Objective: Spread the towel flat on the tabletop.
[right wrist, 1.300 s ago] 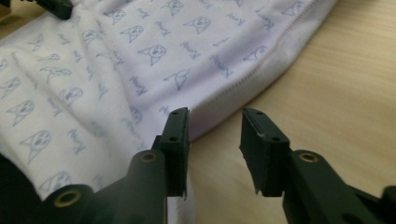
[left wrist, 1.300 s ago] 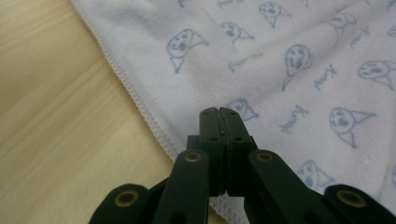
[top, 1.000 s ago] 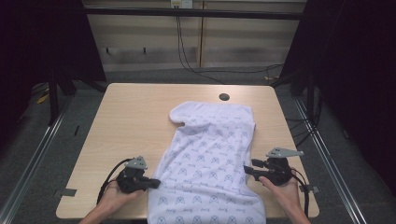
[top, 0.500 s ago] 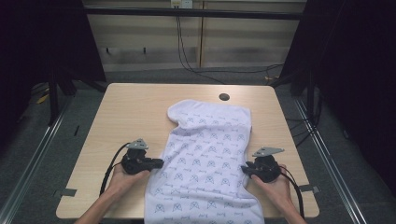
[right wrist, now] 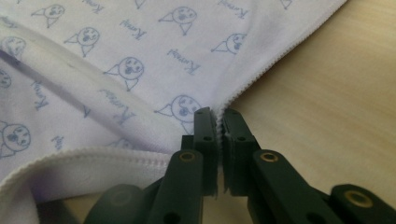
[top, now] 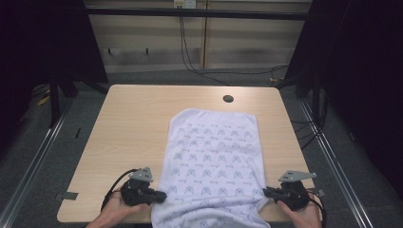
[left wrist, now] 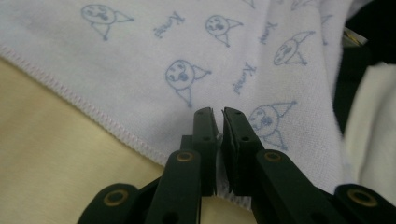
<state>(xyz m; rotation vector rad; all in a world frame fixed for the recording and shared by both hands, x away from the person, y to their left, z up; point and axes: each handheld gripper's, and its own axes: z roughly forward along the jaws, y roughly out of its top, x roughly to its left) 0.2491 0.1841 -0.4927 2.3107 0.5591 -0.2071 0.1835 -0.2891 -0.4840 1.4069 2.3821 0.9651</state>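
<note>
A white towel [top: 214,161] printed with small blue faces lies lengthwise on the wooden table [top: 128,123], its near end hanging over the front edge. My left gripper [top: 160,196] is shut on the towel's left hem near the front. My right gripper [top: 267,192] is shut on the right hem opposite. In the left gripper view the jaws pinch the stitched edge of the towel [left wrist: 177,70], with my gripper [left wrist: 217,114] closed on cloth. In the right gripper view my gripper [right wrist: 216,114] clamps the zigzag hem of the towel [right wrist: 140,60], with a folded layer to the left.
A round dark cable hole [top: 228,99] sits in the table near the far edge. Bare wood lies left and right of the towel. Dark frame posts stand at both sides, and cables trail on the floor beyond the table.
Both grippers have pulled back toward the front edge with the towel. The cloth has slid nearer and its far end has flattened out.
</note>
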